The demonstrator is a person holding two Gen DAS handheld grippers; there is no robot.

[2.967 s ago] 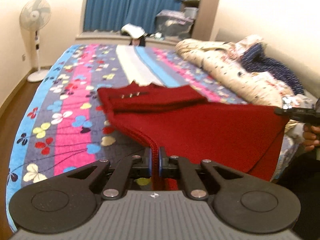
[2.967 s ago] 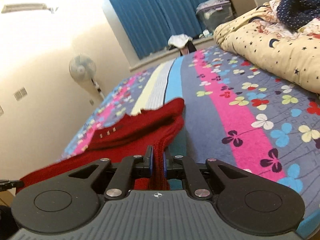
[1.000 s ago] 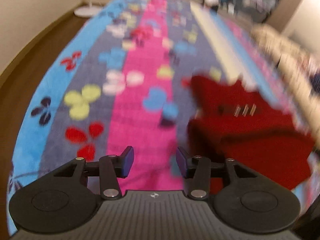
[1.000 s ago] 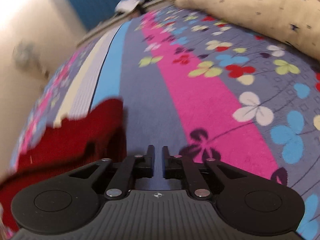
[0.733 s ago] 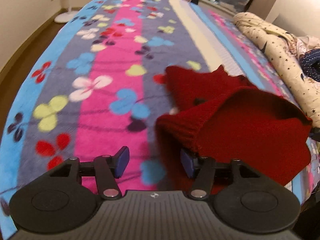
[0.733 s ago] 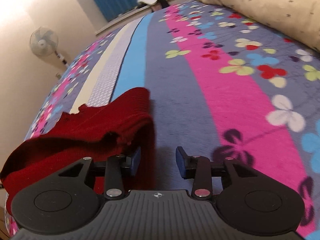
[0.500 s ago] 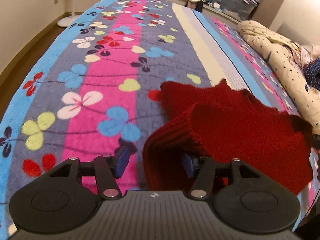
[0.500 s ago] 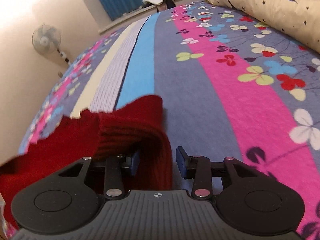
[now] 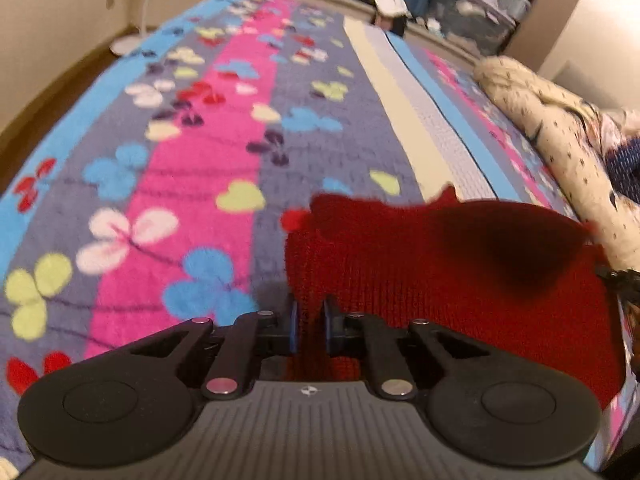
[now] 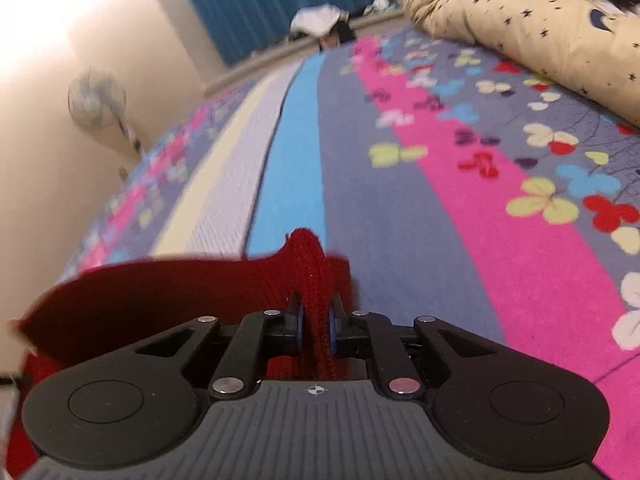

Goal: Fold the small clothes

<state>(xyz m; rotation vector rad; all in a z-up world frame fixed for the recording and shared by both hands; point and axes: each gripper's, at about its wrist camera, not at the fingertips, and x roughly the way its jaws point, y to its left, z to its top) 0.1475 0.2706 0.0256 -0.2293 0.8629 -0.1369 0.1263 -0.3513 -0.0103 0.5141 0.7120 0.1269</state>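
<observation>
Beside the cream quilt [image 10: 532,12], both grippers apparently pinch the red sweater [image 9: 460,264].

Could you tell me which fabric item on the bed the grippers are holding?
The red knitted garment, unlike the cream star-print quilt, is pinched by both grippers.

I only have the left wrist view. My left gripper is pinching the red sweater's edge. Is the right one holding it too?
Observer: Yes. The right gripper is shut on a bunched ribbed edge of the red sweater.
Operator: Anything on the bed ahead of the right gripper?
Observer: Only bare bedspread directly ahead; a cream star-print quilt lies far to its right.
Operator: What stands beyond the bed?
Observer: A fan stands by the wall.
</observation>
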